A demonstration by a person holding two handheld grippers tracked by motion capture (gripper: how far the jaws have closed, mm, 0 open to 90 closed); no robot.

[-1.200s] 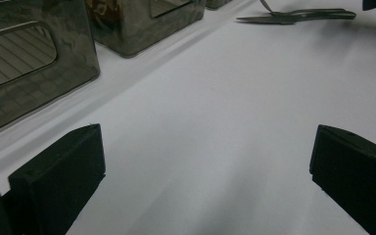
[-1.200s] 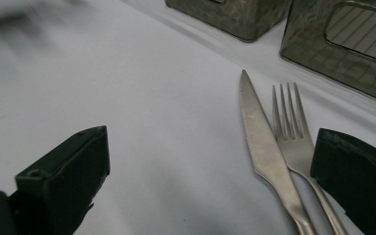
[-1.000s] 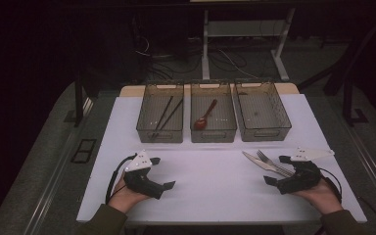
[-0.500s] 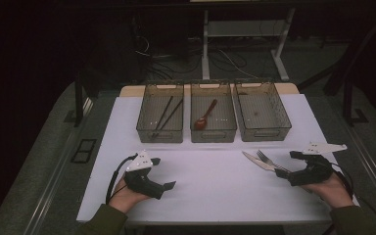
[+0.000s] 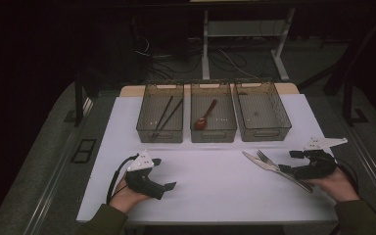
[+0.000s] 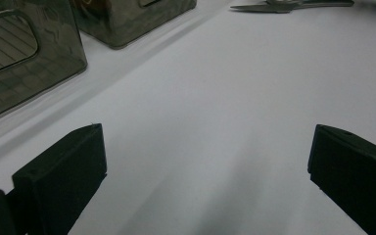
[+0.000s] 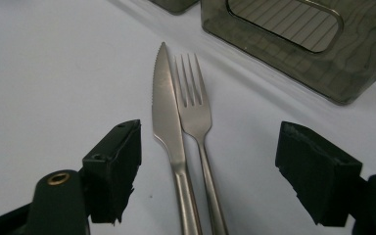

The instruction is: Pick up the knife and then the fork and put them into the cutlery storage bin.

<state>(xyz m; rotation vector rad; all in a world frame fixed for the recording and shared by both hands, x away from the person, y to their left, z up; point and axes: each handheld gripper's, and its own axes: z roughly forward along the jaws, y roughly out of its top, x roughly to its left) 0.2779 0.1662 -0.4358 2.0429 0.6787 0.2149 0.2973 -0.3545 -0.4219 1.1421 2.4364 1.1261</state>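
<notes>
A steel knife (image 5: 257,162) and fork (image 5: 264,158) lie side by side on the white table at the front right, tips pointing toward the bins. My right gripper (image 5: 287,162) straddles their handles. Its jaws have just been closing, but in the right gripper view there is still a gap on each side of the knife (image 7: 166,117) and fork (image 7: 194,108), so the right gripper (image 7: 208,147) is open. My left gripper (image 5: 165,173) rests at the front left. Its jaws stand wide over bare table, and the left gripper (image 6: 205,147) holds nothing.
Three smoky plastic bins stand in a row at the back. The left bin (image 5: 159,133) holds dark chopsticks (image 5: 166,113). The middle bin (image 5: 213,133) holds a red spoon (image 5: 204,116). The right bin (image 5: 263,133) looks empty. The white table (image 5: 215,181) ends just before the hands.
My right gripper has slid to the right, back along the cutlery handles, and its jaws have narrowed. The knife, fork and left gripper have stayed put.
</notes>
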